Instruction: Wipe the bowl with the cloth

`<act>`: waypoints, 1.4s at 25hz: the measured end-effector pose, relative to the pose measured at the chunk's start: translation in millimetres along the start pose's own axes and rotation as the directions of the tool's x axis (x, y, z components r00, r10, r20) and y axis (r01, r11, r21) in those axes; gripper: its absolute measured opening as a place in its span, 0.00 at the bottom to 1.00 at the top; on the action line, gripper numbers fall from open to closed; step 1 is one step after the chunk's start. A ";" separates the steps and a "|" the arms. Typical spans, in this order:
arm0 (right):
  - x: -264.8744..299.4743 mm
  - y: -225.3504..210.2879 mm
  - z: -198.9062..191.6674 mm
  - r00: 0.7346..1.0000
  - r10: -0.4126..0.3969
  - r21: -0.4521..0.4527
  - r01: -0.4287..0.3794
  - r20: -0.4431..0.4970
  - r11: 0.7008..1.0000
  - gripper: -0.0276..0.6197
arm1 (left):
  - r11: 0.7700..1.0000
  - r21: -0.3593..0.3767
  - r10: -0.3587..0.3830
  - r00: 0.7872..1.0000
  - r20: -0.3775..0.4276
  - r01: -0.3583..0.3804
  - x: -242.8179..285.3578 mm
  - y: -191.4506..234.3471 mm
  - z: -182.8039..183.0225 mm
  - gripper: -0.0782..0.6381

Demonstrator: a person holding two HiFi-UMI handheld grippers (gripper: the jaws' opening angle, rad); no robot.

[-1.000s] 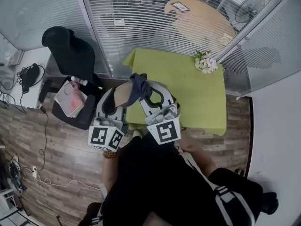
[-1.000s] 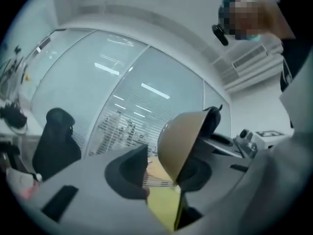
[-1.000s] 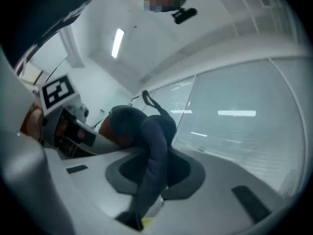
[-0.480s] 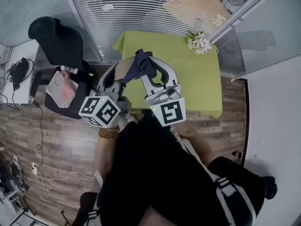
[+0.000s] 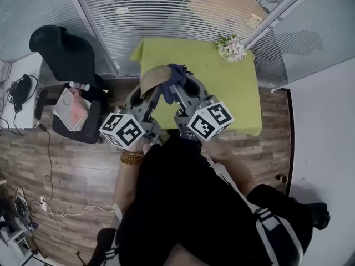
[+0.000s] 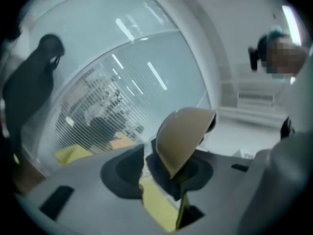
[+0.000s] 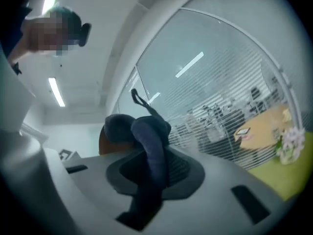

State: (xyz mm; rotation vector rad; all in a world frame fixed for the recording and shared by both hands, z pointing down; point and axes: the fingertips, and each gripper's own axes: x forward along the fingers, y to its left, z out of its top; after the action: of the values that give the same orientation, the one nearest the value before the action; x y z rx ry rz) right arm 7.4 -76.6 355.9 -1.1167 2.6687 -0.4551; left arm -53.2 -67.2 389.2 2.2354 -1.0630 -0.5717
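Note:
A tan bowl hangs tilted in the air over the near left corner of the green table. My left gripper is shut on the bowl's rim; its jaws have just been opening, with the rim still between them. My right gripper is shut on a dark blue cloth, which is bunched and pressed against the bowl. In the right gripper view the cloth drapes between the jaws, and a sliver of the bowl shows behind it.
A small bunch of flowers lies at the table's far right corner. A black office chair and a stool with a pink item stand to the left. Glass walls with blinds run behind the table.
Both grippers have rolled, so their marker cubes show other faces. Bowl and cloth have moved a little further over the table, still together.

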 end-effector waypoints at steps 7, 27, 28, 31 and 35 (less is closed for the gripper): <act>3.1 34.9 5.7 0.996 -0.091 -0.902 0.059 0.022 0.427 0.14 | 0.867 0.441 0.275 0.960 -0.040 -0.230 -8.6 20.4 -0.8 0.25; 16.9 21.5 -12.5 1.000 -0.010 -0.323 0.007 -0.005 0.946 0.14 | 0.997 -0.068 0.043 0.998 0.050 -0.039 -12.7 34.6 0.8 0.36; 17.0 21.6 -4.4 0.999 -0.038 -0.428 0.040 0.014 0.903 0.13 | 0.996 0.017 0.085 0.995 0.054 -0.086 -15.6 36.1 4.1 0.36; 18.0 27.2 5.3 0.994 -0.104 -0.766 0.084 0.023 0.637 0.14 | 0.947 0.247 0.187 0.978 0.089 -0.204 -21.7 37.7 16.9 0.36; 21.3 47.9 -0.3 0.994 -0.090 -0.923 0.094 0.064 0.374 0.14 | 0.930 0.288 0.212 0.973 0.091 -0.230 -21.0 34.8 15.9 0.16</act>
State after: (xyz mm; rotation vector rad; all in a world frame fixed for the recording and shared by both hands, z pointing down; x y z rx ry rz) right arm -38.7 -60.0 337.3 -1.4551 2.8000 1.2730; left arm -94.0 -73.2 403.4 2.3161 -1.4946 -0.4028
